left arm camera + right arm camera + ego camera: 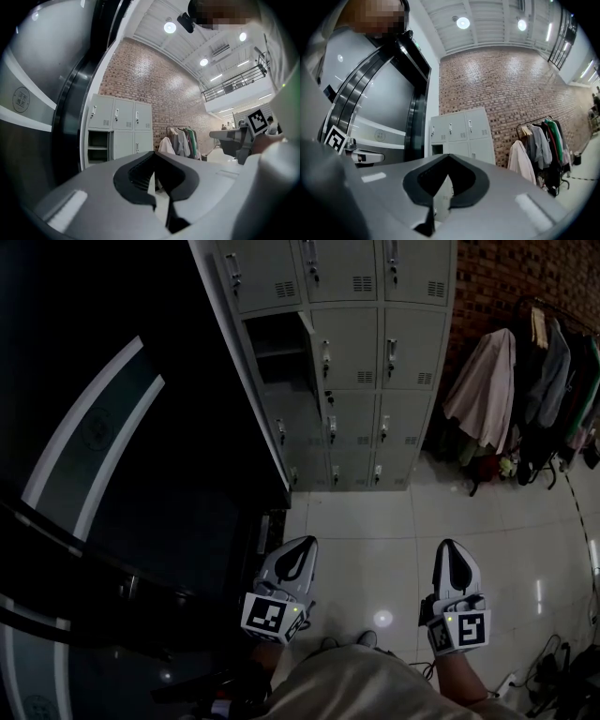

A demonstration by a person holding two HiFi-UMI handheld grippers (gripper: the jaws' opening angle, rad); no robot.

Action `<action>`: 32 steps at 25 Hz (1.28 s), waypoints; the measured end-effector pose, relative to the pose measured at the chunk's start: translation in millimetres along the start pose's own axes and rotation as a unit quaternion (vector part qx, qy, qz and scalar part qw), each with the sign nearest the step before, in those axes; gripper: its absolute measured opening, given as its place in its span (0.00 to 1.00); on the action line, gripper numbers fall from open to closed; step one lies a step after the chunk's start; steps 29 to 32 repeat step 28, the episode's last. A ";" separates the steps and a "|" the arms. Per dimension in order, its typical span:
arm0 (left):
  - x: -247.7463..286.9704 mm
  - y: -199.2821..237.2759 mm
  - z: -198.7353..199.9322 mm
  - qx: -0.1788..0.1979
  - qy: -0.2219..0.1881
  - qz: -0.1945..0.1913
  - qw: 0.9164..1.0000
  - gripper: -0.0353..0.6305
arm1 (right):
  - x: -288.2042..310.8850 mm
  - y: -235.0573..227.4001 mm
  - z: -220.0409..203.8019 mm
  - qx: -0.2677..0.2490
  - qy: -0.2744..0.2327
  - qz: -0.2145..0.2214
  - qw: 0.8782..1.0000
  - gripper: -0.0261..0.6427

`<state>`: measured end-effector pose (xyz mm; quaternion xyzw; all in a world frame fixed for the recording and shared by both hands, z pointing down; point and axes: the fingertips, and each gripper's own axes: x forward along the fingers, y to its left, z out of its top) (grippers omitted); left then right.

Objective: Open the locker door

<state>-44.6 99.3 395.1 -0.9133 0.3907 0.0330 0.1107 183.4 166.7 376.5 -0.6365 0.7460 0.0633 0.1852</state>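
A grey bank of metal lockers (pixel 361 352) stands against the brick wall some way ahead of me. One door (pixel 305 357) in the left column stands open on a dark compartment (pixel 279 348) with a shelf; the other doors are closed. In the head view my left gripper (pixel 302 544) and right gripper (pixel 448 547) are held low over the floor, well short of the lockers, both shut with nothing in them. The left gripper view has its closed tips (pixel 153 155) below the lockers (pixel 119 125). The right gripper view shows the same over its own tips (pixel 449 157), with the lockers (pixel 461 133) behind.
A dark curved wall with pale stripes (pixel 94 437) fills the left side, up to the lockers' edge. A clothes rack with hanging coats (pixel 530 381) stands right of the lockers. White floor tiles (pixel 375 531) lie between me and the lockers. Cables (pixel 553 676) lie at bottom right.
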 end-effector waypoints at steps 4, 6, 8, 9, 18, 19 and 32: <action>5.0 7.7 -8.8 -0.006 0.003 -0.004 1.000 0.10 | 7.1 0.5 -3.5 0.001 0.000 -0.004 1.000 0.04; 10.6 10.3 -18.6 -0.006 0.006 -0.007 1.000 0.10 | 12.3 -1.0 -11.4 0.009 -0.002 -0.007 1.000 0.04; 12.7 10.2 -25.0 -0.002 0.006 -0.012 1.000 0.10 | 15.9 -0.3 -17.9 0.011 -0.004 -0.007 1.000 0.04; 13.2 10.6 -27.7 -0.002 0.007 -0.012 1.000 0.10 | 17.9 0.1 -20.9 0.011 -0.003 -0.007 1.000 0.04; 16.4 17.4 -37.4 -0.006 0.018 -0.009 1.000 0.10 | 27.4 -1.7 -32.8 0.018 0.007 -0.004 1.000 0.04; 16.5 17.4 -38.4 -0.007 0.019 -0.010 1.000 0.10 | 27.8 -1.0 -33.9 0.018 0.008 -0.003 1.000 0.04; 14.6 22.2 -44.1 -0.011 0.027 -0.004 1.000 0.10 | 32.6 1.1 -34.9 0.021 0.007 0.002 1.000 0.04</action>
